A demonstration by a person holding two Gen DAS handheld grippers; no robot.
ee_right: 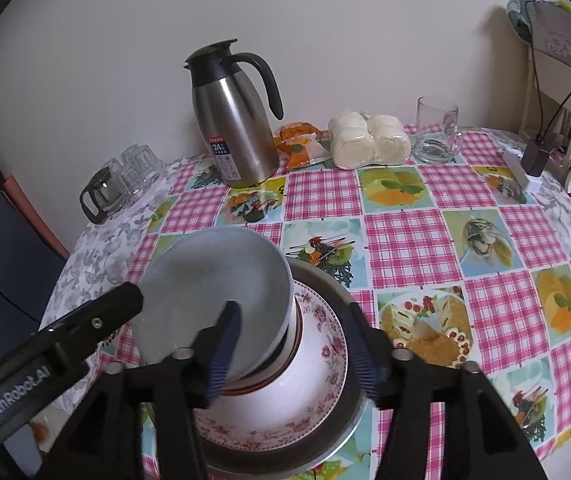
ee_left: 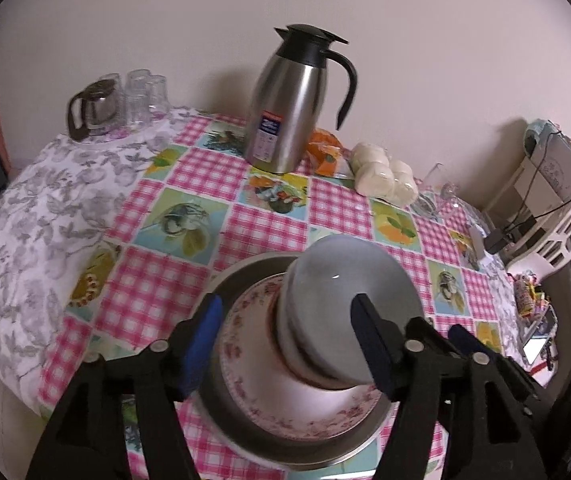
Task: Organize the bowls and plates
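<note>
Nearest the cameras, the left tongs (ee_left: 285, 344) are standing well apart, their blue-padded fingers (ee_left: 205, 344) flanking the stack of crockery without pressing on it, and nothing is being held between them. The right tongs (ee_right: 293, 344) are likewise standing apart, one ribbed blue pad (ee_right: 225, 348) lying in front of the bowl's side and the other out beside the plate rim; whether either pad is touching cannot be told. Between both pairs the pale grey-blue ceramic bowl (ee_right: 213, 300) is sitting on top of the stack, mouth opening upward and tipping toward the left side of the right wrist view, its axis leaning rather than upright. It is nesting in a white bowl with a dark red band (ee_right: 297, 344), which is resting on a white plate with a pink floral rim (ee_right: 325, 364), itself lying in a round grey metal pan (ee_left: 245, 276) on the surface covered in a pink checked cloth with fruit pictures (ee_right: 409, 240). Farther back, a stainless steel jug with a black handle (ee_right: 233, 132) is standing upright near the wall, with a bag of white buns (ee_right: 369, 140) beside it.
</note>
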